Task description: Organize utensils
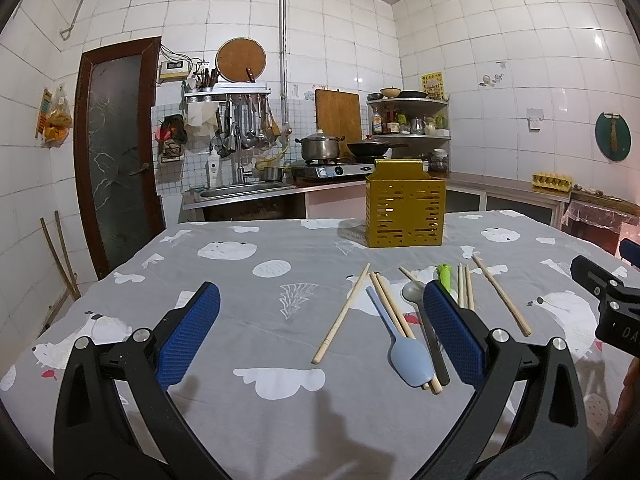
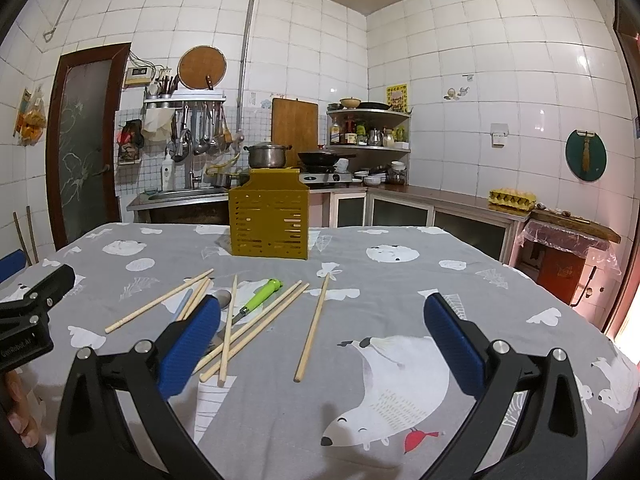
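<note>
You're holding left tongs point(image 1: 320, 330) and right tongs point(image 2: 320, 336) spread apart, gripping nothing. Chopsticks point(image 2: 311, 328) are lying loose before the yellow holder point(image 2: 269, 220).

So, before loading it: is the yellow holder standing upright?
Upright. The yellow holder stands on its base on the tablecloth, walls vertical, top facing up.

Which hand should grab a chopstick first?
Probably the right gripper: it is open, and a lone chopstick lies between its fingers, clear of the pile. The left gripper is open too, but faces overlapping chopsticks under the blue spoon.
</note>
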`<state>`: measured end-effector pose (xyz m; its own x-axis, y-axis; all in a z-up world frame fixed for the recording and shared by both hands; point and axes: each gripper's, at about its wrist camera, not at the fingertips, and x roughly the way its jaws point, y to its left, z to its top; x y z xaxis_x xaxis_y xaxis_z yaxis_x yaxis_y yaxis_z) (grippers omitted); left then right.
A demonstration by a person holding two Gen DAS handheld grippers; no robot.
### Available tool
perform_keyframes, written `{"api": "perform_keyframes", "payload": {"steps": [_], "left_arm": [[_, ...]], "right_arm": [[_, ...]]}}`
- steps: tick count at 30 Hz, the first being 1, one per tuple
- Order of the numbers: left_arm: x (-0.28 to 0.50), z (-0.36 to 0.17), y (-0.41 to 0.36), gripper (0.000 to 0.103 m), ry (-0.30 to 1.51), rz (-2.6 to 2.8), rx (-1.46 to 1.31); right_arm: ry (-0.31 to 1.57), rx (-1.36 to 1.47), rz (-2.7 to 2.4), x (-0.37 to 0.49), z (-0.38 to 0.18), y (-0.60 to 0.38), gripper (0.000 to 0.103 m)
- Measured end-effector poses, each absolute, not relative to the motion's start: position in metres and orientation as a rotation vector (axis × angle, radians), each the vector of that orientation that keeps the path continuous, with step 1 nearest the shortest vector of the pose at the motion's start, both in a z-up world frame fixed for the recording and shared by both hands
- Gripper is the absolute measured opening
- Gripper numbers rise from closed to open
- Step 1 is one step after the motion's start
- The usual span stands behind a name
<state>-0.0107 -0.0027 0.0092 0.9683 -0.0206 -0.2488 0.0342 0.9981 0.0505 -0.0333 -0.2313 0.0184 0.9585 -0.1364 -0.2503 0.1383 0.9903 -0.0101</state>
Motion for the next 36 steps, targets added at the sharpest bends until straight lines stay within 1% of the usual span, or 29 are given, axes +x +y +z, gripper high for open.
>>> {"api": "perform_keyframes", "payload": {"steps": [12, 17, 20, 26, 36], "left_arm": [[0.002, 0.003, -0.003, 0.098, 0.335, -0.028, 0.064], [0.024, -0.001, -0.004, 0.098, 0.441, -0.009, 0.092], [0.040, 0.002, 0.000, 0.098, 0.469, 0.008, 0.085], [0.076, 0.021, 0.008, 0.098, 0.506, -0.034, 0.043], [0.148, 0.045, -0.004, 0.098, 0.566, -0.120, 0.051]], "right_arm": [[0.290, -0.007, -0.148, -0.026, 0.018, -0.228, 0.099], [0.351, 0.022, -0.140, -0.013, 0.017, -0.234, 0.099], [0.374, 0.056, -0.135, -0.004, 0.020, -0.241, 0.099], [0.400, 0.037, -0.159, 0.033, 0.036, -0.247, 0.099], [0.474, 0.022, -0.198, 0.113, 0.044, -0.256, 0.099]]}}
